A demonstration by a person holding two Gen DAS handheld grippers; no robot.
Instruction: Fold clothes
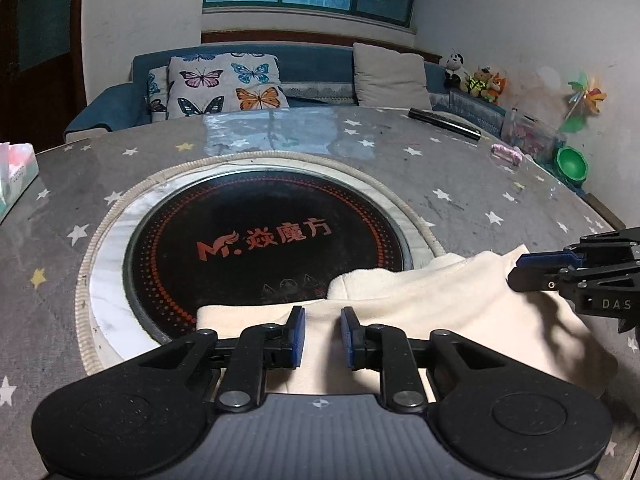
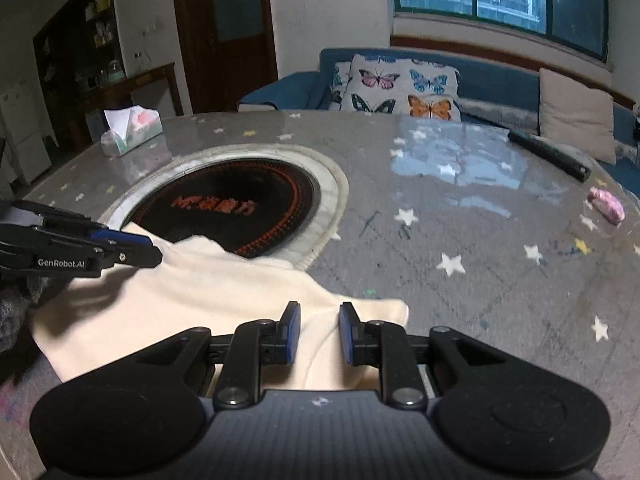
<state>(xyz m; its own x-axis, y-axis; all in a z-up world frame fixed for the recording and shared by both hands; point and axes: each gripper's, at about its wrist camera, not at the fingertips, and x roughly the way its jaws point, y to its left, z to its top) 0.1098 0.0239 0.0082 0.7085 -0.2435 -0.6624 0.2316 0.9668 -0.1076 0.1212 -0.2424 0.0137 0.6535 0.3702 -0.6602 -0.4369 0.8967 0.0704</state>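
A cream garment (image 1: 440,304) lies folded on the table's near edge, partly over the black round heater plate (image 1: 264,248). It also shows in the right wrist view (image 2: 208,300). My left gripper (image 1: 322,334) is open, its blue pads apart just above the garment's near left part. My right gripper (image 2: 319,332) is open above the garment's right corner. In the left wrist view the right gripper (image 1: 532,272) reaches in from the right over the cloth. In the right wrist view the left gripper (image 2: 140,248) reaches in from the left.
The grey star-patterned table (image 1: 460,184) holds a tissue box (image 2: 132,130), a black stick-like object (image 2: 548,154), a pink item (image 2: 608,204) and a green bowl (image 1: 572,164). A blue sofa with a butterfly cushion (image 1: 224,84) stands behind.
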